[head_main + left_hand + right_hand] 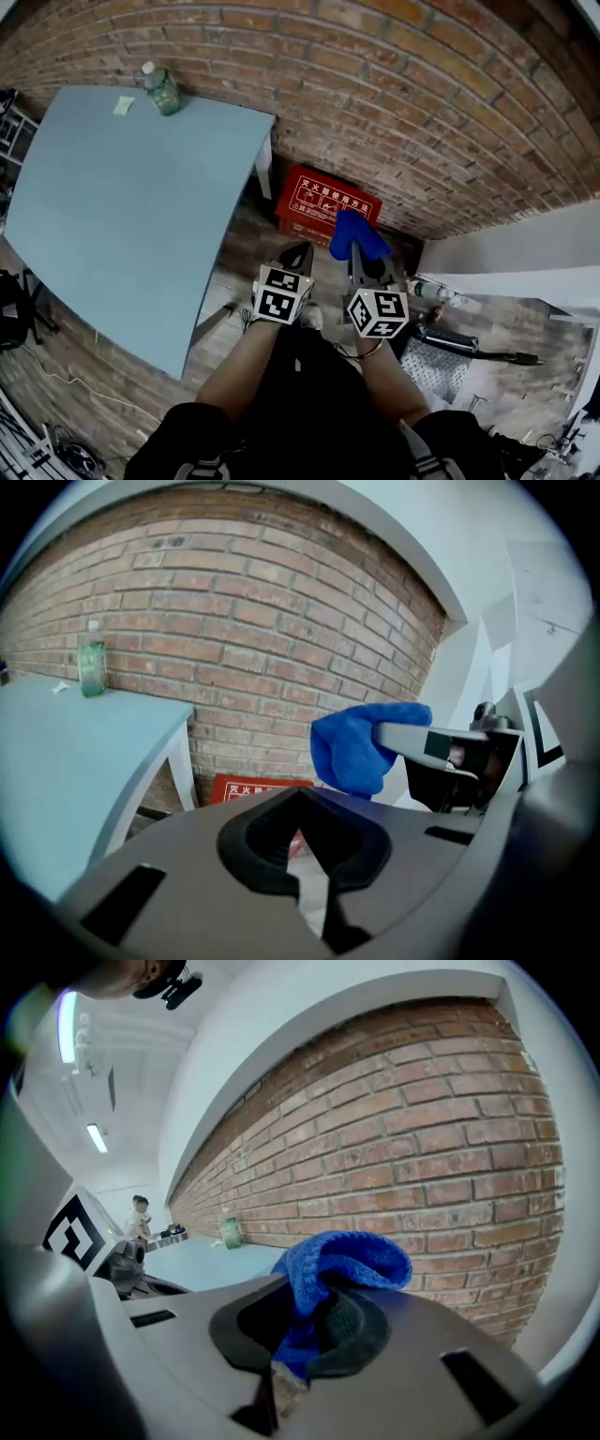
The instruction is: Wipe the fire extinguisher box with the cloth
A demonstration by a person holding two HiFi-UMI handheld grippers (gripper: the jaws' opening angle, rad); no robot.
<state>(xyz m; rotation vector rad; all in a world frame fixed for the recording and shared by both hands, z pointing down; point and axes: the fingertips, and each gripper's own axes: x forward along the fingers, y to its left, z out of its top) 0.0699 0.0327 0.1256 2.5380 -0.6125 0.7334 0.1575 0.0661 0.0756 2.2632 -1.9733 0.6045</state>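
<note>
A pale blue table carrying a green bottle stands on a wooden floor against a brick wall. The red box, white print on its lid, sits on the floor at the wall, beside the table. The right claw grasps a blue cloth near the box. The left claw appears clenched and empty.

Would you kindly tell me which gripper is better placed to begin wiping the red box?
Right. The right gripper is clamped on the blue cloth and hangs near the red fire extinguisher box. The left gripper is shut and holds nothing.
</note>
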